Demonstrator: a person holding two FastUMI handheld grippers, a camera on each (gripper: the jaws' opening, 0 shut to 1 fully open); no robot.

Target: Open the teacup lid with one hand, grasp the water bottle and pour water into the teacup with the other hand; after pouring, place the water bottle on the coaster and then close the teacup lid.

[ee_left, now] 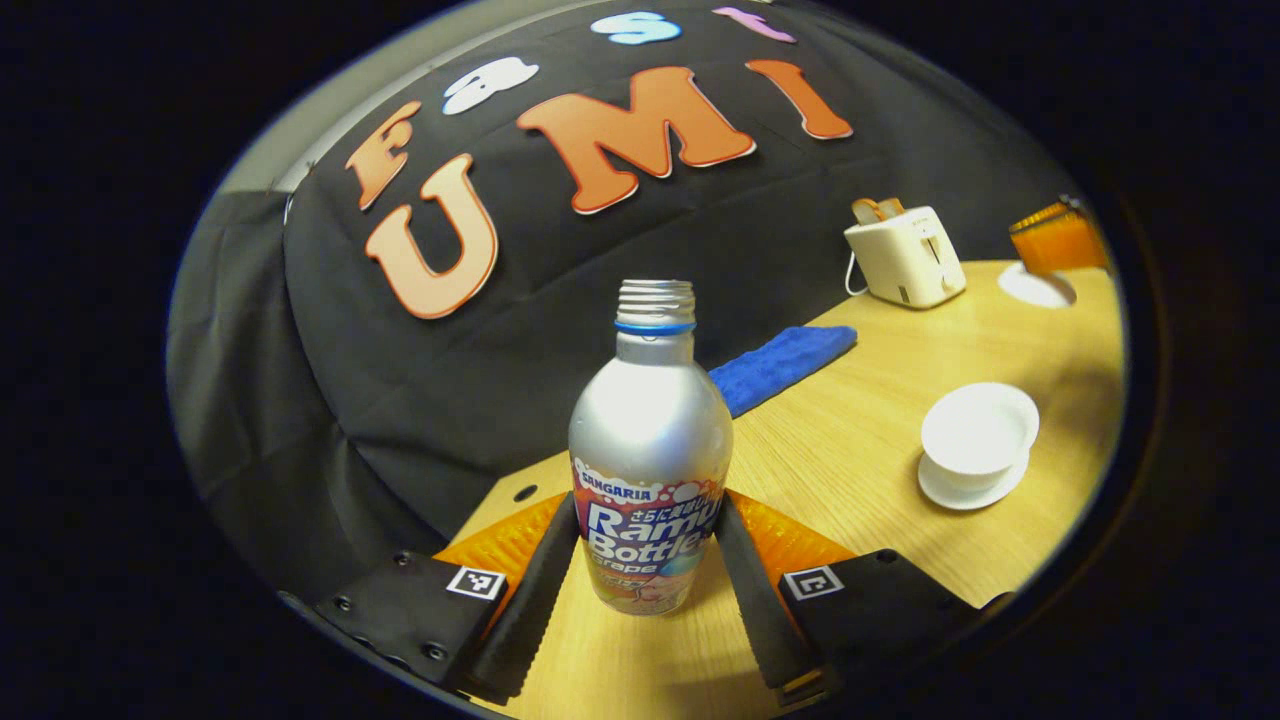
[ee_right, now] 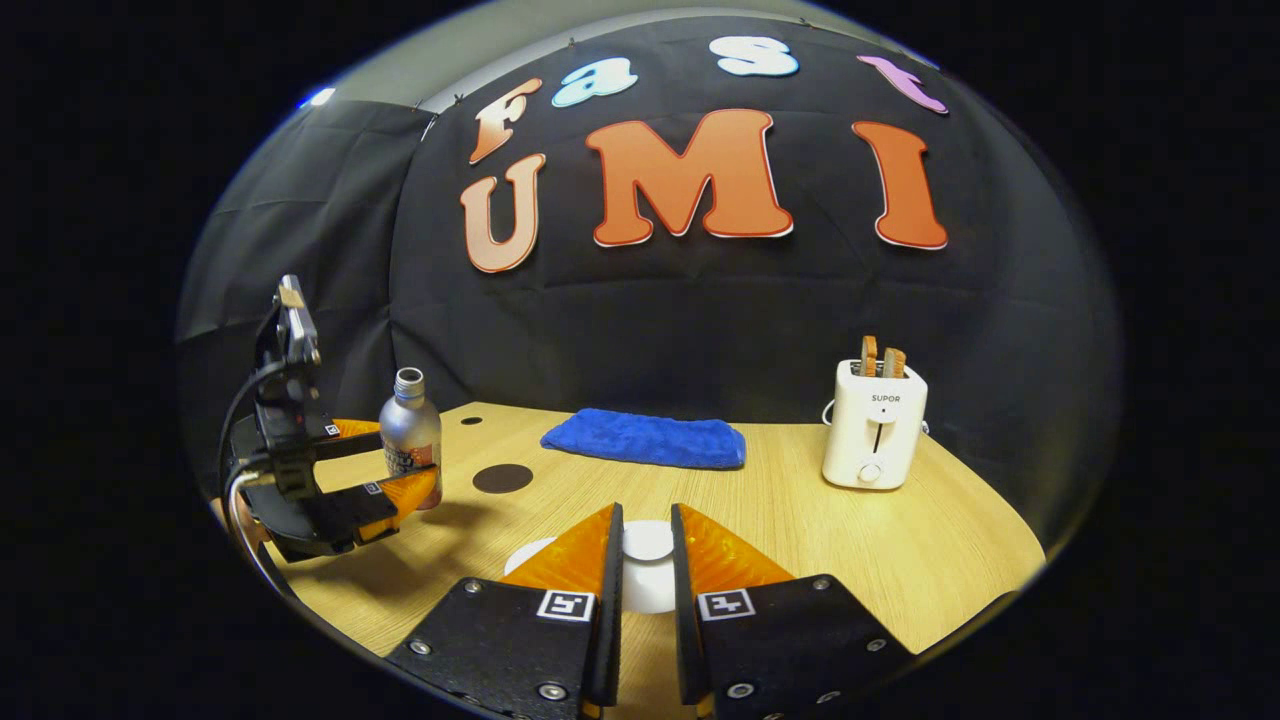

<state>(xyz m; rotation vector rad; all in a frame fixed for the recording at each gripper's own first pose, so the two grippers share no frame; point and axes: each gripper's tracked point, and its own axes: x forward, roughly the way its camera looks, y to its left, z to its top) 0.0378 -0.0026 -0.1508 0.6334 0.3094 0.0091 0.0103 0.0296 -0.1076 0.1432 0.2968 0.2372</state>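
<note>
standing uncapped, bottle (ee_left: 650, 470) between left hand-held gripper (ee_left: 648, 590) fingers.

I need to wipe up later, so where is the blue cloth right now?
The blue cloth lies flat on the table against the booth wall, between the water bottle and the toaster in the right gripper view.

The bottle (ee_left: 650, 450) looks like brushed metal, satin silver with a ribbed bare neck and a glossy printed wrap round its lower half. The surface (ee_left: 870, 440) is pale wood grain, smooth and faintly shiny. The cup (ee_left: 979, 428) and its saucer (ee_left: 965, 492) are white glazed ceramic. The towel (ee_right: 645, 438) is nubby blue cloth. The toaster (ee_right: 873, 425) is smooth cream plastic.
</note>
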